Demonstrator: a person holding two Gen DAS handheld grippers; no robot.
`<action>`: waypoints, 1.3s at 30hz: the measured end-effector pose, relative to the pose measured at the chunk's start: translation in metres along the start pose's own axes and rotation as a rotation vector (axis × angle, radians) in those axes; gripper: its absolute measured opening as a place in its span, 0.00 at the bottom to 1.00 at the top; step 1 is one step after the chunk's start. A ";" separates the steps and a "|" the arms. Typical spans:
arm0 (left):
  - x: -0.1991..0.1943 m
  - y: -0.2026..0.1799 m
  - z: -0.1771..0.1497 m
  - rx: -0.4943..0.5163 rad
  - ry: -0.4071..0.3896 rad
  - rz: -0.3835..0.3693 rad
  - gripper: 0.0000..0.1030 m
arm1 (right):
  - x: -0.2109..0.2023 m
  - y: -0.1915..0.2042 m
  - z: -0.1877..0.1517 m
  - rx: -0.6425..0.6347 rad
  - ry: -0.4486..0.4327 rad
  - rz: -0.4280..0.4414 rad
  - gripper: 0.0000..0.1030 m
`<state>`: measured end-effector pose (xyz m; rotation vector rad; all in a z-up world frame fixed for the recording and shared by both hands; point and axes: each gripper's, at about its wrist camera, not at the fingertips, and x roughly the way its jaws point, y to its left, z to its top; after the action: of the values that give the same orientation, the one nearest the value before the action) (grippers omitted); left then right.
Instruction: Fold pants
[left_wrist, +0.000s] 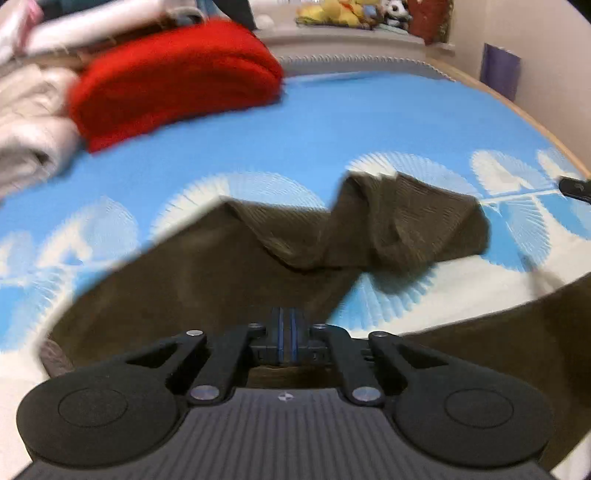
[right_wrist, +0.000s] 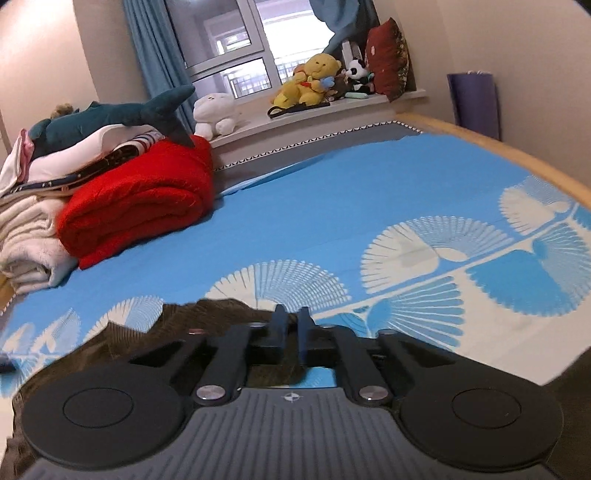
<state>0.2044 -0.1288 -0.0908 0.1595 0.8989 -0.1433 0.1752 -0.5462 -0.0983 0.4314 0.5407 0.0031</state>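
Two grippers clamped on olive pants (left_wrist: 229, 266) over blue patterned bed sheet (left_wrist: 332, 122): left gripper (left_wrist: 287, 325) pinched shut on cloth, right gripper (right_wrist: 291, 325) likewise. Much bare sheet ahead, out to wooden bed edge (right_wrist: 498, 147). Red blanket (right_wrist: 140, 203) stacked far left. Crumpled pant leg visible only from left wrist; window sill (right_wrist: 332, 107) with plush toys clear only from right wrist.

Pants (left_wrist: 229, 269) lie on bed (right_wrist: 332, 206), just ahead of both grippers. Blanket (right_wrist: 140, 206) on bed far left, beside towels (right_wrist: 26, 243); shark (right_wrist: 110, 114) on top. Plush toys (right_wrist: 310, 79) on windowsill (right_wrist: 388, 101) behind.
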 end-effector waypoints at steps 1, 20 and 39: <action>0.004 -0.003 0.003 0.005 -0.008 -0.027 0.04 | 0.010 -0.001 0.003 0.008 0.004 -0.003 0.04; 0.077 -0.011 0.011 0.013 0.086 -0.022 0.38 | 0.194 -0.035 0.006 0.230 0.226 0.047 0.61; 0.127 -0.018 0.000 0.098 0.182 0.007 0.43 | 0.184 0.035 -0.015 -0.223 0.408 0.274 0.34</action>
<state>0.2792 -0.1537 -0.1918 0.2702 1.0729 -0.1688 0.3300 -0.4867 -0.1876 0.2834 0.8683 0.4184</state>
